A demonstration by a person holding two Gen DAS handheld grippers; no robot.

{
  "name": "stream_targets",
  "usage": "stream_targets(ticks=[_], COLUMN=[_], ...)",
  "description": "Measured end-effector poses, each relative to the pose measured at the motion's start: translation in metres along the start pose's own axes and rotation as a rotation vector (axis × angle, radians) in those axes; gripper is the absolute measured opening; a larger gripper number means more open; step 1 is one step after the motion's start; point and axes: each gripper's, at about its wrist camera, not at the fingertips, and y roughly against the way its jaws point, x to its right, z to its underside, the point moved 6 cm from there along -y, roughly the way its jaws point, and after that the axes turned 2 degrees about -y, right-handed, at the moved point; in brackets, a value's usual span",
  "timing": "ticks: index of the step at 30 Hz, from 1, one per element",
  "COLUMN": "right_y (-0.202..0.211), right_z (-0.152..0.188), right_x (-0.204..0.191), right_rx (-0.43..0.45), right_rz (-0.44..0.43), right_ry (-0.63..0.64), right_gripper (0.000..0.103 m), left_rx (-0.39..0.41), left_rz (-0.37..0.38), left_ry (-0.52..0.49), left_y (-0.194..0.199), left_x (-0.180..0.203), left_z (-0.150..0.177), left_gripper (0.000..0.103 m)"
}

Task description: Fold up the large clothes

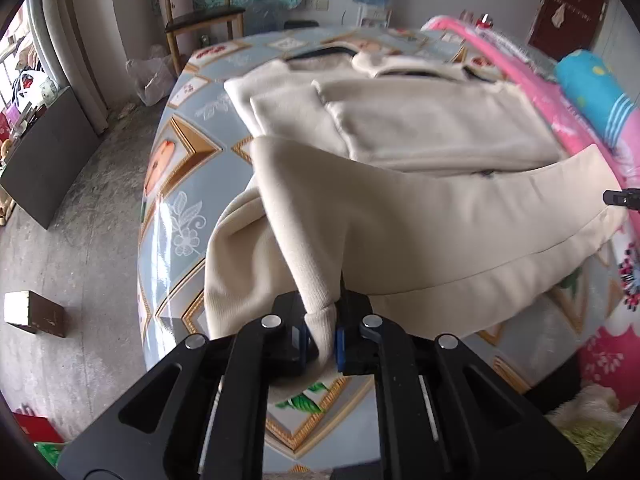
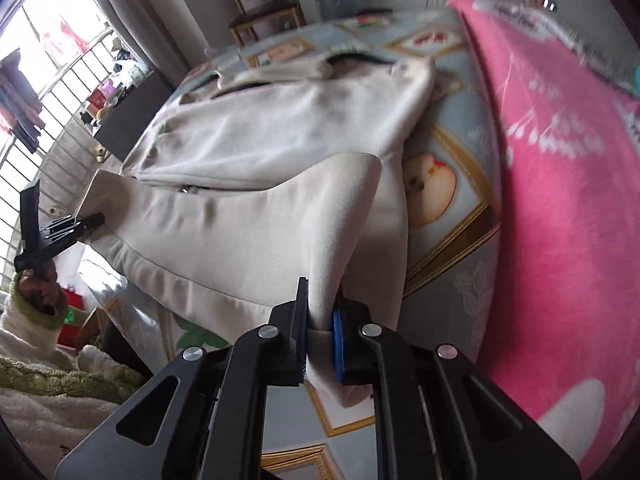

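Right gripper (image 2: 320, 336) clamped on a bunched corner of the cream garment (image 2: 256, 216), cloth pinched between the black pad and the blue pad, a bit of fabric hanging below the jaws. Garment's lower hem lifted and stretched across to the left gripper (image 2: 94, 220), which grips the other corner at the left edge; a hand (image 2: 38, 280) in a green fuzzy cuff holds that tool. Rest of garment lies flat on the bed sheet (image 2: 460, 248), pale blue with gold frames and a fruit print. Zipper pull (image 2: 185, 189) visible near the fold. Pink blanket (image 2: 560, 200) on the right, touching the sheet edge. Wooden chair (image 2: 264, 12) and barred window (image 2: 52, 92) behind, blurred.
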Motion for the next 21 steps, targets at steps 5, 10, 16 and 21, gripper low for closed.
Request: stream_targets(ticks=[5, 10, 16, 21], right_y=[0.037, 0.061, 0.075, 0.093], right_z=[-0.003, -0.002, 0.003, 0.005], right_x=[-0.012, -0.017, -0.017, -0.012], right_rx=[0.105, 0.176, 0.254, 0.325], right_rz=[0.056, 0.083, 0.107, 0.1], right_ry=[-0.031, -0.066, -0.133, -0.185], right_gripper=[0.009, 0.009, 0.009, 0.009], left_rx=[0.057, 0.121, 0.186, 0.244], left_rz=[0.053, 0.12, 0.198, 0.295], left_ry=[-0.005, 0.014, 0.04, 0.069], left_y=[0.033, 0.067, 0.092, 0.108], left_x=[0.006, 0.008, 0.004, 0.001], left_z=[-0.001, 0.003, 0.004, 0.001], left_gripper=[0.009, 0.008, 0.008, 0.008])
